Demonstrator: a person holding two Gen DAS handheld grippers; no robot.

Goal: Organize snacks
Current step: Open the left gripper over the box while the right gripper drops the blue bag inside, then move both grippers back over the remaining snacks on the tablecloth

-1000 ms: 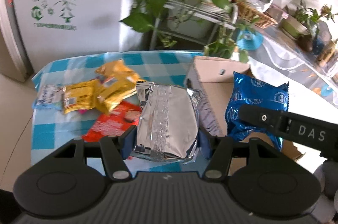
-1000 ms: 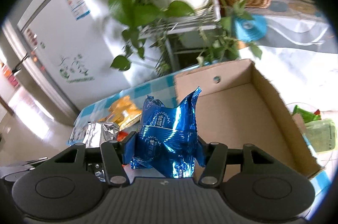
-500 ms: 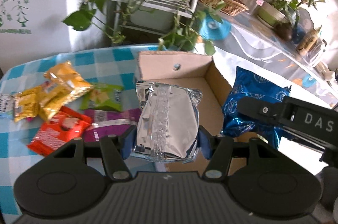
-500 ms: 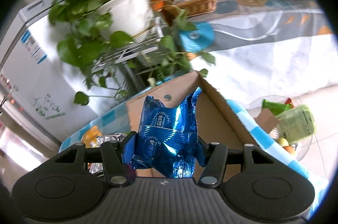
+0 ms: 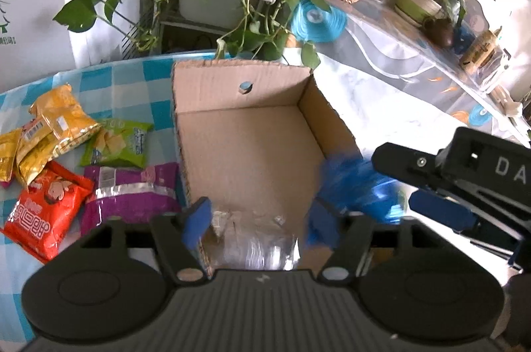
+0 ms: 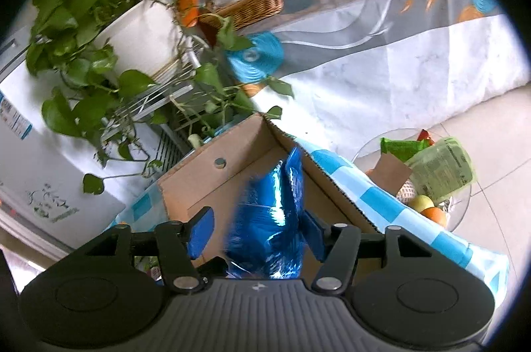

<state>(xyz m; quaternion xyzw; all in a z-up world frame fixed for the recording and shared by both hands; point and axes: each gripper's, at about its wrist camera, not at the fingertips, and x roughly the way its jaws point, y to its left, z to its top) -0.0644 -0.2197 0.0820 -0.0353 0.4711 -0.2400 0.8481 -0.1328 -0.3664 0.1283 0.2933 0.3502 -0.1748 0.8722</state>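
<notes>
Left wrist view: left gripper [image 5: 259,219] jaws opening, silver pack [image 5: 255,244] blurred, loose between them over the box [image 5: 245,149] near end; right gripper [image 6: 254,230] jaws opening, blue pack [image 6: 268,229] blurred between them above box, other snacks [image 5: 129,196] on tabletop [image 5: 132,86] left of box.

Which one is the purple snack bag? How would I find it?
Find the cardboard box on the checked tablecloth. The purple bag lies flat against the box's left wall, below the green bag and right of the red bag. Only it is purple, with a silver band across it.
</notes>
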